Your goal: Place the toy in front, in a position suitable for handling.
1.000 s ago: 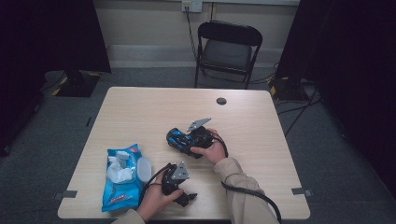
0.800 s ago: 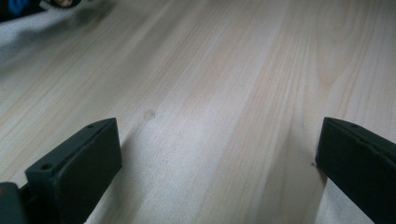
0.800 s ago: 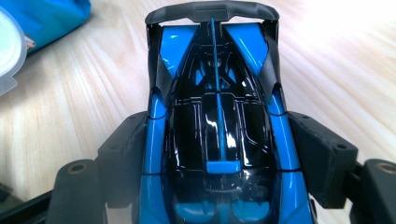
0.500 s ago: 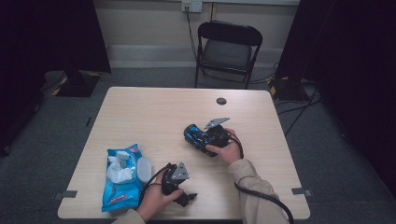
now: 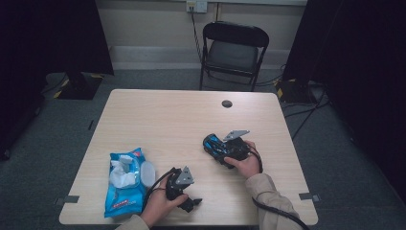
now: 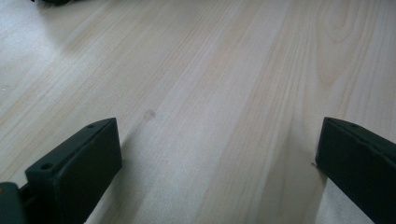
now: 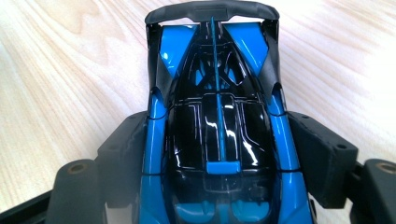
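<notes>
Toy car (image 7: 219, 140), blue and black, clamped across its body by the right gripper (image 5: 225, 148), both pads against its flanks; its long axis runs straight out along the jaws, spoiler end farthest from the hand. In the high view it sits over the table (image 5: 182, 115), right of centre. Left gripper (image 6: 219, 172), jaws wide apart on bare wood, rests near the front edge beside a wipes pack (image 5: 125, 179), well apart from the car.
</notes>
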`<state>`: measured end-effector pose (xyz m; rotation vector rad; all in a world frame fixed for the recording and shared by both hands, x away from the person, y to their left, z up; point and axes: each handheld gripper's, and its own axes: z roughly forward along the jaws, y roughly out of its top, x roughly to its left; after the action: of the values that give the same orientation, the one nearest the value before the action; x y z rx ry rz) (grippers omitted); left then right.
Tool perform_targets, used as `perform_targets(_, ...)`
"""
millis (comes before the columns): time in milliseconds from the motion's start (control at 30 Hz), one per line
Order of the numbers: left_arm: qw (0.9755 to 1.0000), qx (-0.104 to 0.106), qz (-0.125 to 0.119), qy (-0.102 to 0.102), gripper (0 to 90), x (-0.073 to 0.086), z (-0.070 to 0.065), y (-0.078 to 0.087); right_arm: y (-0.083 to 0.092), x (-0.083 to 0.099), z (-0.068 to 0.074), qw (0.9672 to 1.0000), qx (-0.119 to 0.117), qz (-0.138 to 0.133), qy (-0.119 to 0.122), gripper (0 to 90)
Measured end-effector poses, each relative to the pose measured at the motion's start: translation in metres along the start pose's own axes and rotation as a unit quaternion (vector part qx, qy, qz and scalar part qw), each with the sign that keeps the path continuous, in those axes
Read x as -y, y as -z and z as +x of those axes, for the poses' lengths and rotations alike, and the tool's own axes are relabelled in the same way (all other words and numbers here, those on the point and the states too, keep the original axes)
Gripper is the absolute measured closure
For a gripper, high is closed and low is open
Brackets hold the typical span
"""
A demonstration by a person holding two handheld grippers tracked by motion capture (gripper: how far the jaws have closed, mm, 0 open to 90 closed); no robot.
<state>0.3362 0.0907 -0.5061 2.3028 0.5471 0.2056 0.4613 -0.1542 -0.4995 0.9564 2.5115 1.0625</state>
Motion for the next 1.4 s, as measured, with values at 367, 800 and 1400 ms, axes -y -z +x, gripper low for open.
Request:
perform_targets(367,1.0,0.0,-0.002,0.002,0.0,0.0,0.0,0.0,0.001,0.005,0.001,1.0,0.004,-0.007,0.0,25.7)
perform_targets(800,0.9995,0.026,-0.008,0.011,14.3,-0.007,-0.001,0.007,0.01,0.003,0.0,0.9999,0.002,-0.013,-0.003,16.2)
perform_targets(1400,0.9988,0.007,-0.044,0.02,15.7,-0.024,0.013,0.072,0.058,0.015,-0.003,0.9998,0.004,-0.02,0.002,15.3)
